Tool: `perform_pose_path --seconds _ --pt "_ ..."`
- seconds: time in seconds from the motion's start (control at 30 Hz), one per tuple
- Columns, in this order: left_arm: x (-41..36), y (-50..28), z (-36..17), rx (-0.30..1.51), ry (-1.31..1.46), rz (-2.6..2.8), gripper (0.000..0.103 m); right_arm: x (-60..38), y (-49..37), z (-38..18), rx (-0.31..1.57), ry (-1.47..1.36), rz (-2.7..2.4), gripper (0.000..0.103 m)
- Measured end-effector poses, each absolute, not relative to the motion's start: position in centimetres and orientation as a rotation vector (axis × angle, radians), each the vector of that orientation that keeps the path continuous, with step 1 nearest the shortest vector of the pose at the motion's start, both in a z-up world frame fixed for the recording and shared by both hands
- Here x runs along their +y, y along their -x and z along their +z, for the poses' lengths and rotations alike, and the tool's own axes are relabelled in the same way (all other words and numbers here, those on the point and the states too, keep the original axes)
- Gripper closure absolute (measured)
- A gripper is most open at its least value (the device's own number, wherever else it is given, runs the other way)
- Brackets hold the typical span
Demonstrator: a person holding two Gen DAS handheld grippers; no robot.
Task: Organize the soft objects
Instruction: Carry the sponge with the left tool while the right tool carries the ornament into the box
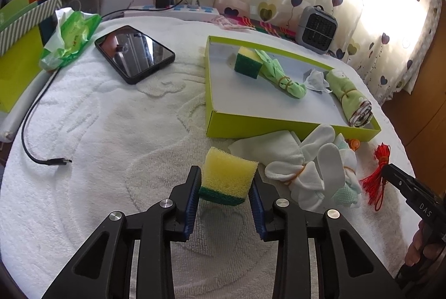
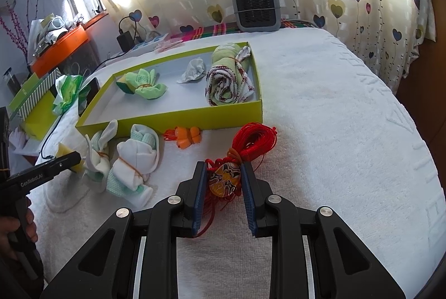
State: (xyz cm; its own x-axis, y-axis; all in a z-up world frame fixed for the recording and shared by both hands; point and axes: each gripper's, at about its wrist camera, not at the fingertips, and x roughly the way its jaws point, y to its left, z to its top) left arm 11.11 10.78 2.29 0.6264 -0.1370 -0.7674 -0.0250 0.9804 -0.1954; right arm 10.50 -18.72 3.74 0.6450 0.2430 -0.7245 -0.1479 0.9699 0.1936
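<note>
Between left gripper [image 1: 226, 187] jaws, gripped: yellow foam sponge with green scouring base [image 1: 229, 175]; light, squashy. Right gripper [image 2: 223, 181] clamps painted pendant of red knotted-cord tassel [image 2: 225, 179]; rigid, slippery.

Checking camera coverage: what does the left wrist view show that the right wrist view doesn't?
Left wrist only: the left gripper closed on the yellow-and-green sponge block, and the black phone's full glossy screen.

Right wrist only: the right gripper closed on the painted disc of the red tasselled knot ornament, and the orange plastic butterfly clip.

Both: lime-green cardboard tray, white banded sock bundles, grey mini fan.
</note>
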Motion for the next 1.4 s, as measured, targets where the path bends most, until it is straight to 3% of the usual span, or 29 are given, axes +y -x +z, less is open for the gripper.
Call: perform_pose_path --seconds 0.73,1.4 --pt "10.2 -10.3 6.2 0.805 0.135 -0.072 0.071 -18.0 -10.4 7.6 0.721 -0.073 0.268 0.077" --pt "9.3 -14.5 7.4 0.812 0.127 -0.135 0.071 -16.0 -13.7 9.3 0.697 -0.024 0.362 0.077"
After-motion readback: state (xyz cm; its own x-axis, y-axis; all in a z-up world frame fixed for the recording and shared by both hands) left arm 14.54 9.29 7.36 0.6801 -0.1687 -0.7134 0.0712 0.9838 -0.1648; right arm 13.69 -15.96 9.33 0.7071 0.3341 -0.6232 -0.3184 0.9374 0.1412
